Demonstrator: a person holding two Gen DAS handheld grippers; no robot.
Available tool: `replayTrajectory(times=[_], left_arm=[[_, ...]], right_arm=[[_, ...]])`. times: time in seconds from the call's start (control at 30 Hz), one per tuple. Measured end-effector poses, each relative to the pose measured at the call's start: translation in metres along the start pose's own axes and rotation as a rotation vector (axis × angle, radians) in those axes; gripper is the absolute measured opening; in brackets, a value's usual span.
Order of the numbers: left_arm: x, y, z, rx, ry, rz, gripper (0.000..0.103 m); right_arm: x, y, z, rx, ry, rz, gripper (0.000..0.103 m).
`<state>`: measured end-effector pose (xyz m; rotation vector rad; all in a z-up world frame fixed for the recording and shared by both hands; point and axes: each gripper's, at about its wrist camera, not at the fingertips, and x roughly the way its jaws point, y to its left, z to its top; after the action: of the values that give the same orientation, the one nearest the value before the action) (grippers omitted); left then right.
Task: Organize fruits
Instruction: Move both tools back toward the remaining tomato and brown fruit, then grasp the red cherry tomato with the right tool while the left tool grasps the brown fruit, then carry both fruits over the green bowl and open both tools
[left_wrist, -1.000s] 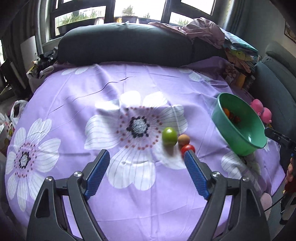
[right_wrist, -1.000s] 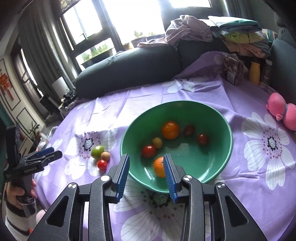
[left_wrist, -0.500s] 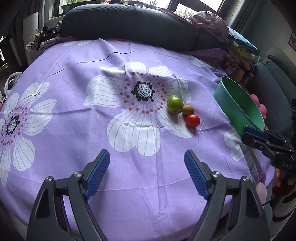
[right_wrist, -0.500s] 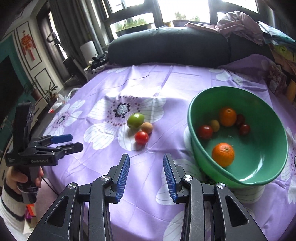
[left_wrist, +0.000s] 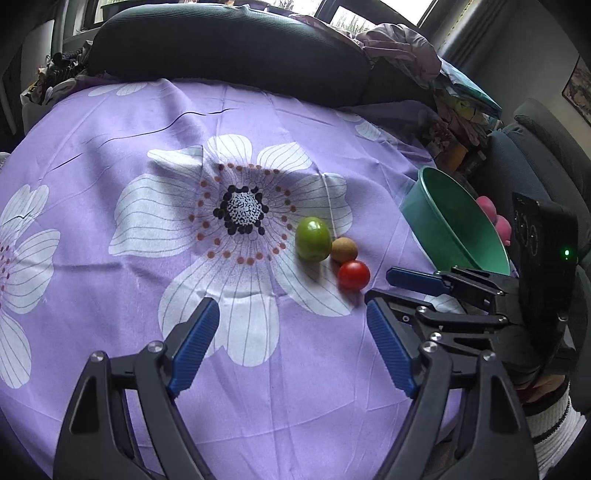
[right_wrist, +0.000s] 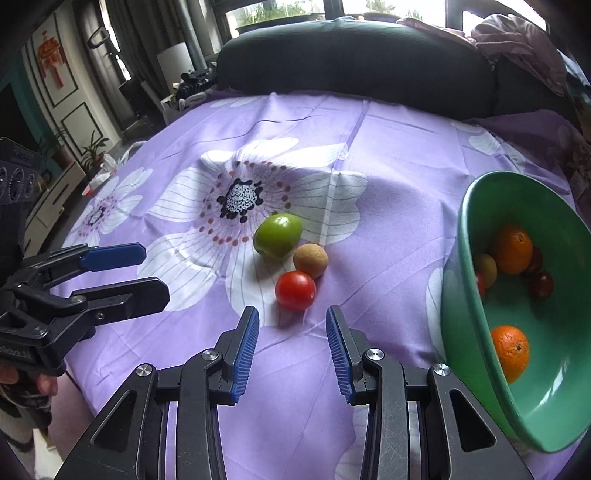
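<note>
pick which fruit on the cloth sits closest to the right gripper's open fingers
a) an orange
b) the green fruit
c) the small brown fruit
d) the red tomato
d: in the right wrist view the red tomato lies just ahead of the right gripper, with the brown fruit and green fruit beyond it.

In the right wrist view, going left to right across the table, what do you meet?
Left gripper → green fruit → red tomato → brown fruit → green bowl, with the oranges and other fruit inside it.
</note>
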<state>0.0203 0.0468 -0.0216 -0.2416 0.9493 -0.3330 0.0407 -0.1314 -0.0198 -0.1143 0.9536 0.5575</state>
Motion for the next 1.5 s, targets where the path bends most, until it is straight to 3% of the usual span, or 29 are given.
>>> replayTrajectory(times=[0.27, 0.37, 0.57, 0.77, 1.03, 1.13, 1.3, 1.5], left_arm=[[0.006, 0.008, 0.005, 0.003, 0.012, -0.009, 0.081], [0.012, 0.003, 0.007, 0.018, 0.024, -0.022, 0.081], [0.029, -0.020, 0.010, 0.063, 0.067, -0.070, 0.071], [0.055, -0.044, 0.018, 0.094, 0.119, -0.127, 0.070], [0.086, -0.062, 0.037, 0.143, 0.141, -0.076, 0.057], [0.092, -0.066, 0.041, 0.176, 0.136, -0.025, 0.053], [0.104, -0.059, 0.043, 0.171, 0.151, 0.010, 0.027], [0.100, -0.058, 0.038, 0.187, 0.137, 0.022, 0.025]], right_arm=[[0.031, -0.005, 0.013, 0.026, 0.068, 0.010, 0.038], [0.030, -0.006, 0.010, 0.024, 0.060, 0.007, 0.030], [0.008, -0.014, -0.006, 0.051, 0.042, 0.054, 0.030], [-0.021, -0.021, -0.031, 0.050, 0.020, 0.078, 0.030], [-0.032, -0.034, -0.037, 0.097, -0.015, 0.101, 0.030], [-0.032, -0.034, -0.037, 0.097, -0.025, 0.113, 0.030], [-0.033, -0.032, -0.036, 0.091, -0.041, 0.119, 0.030], [-0.034, -0.033, -0.038, 0.094, -0.046, 0.113, 0.030]])
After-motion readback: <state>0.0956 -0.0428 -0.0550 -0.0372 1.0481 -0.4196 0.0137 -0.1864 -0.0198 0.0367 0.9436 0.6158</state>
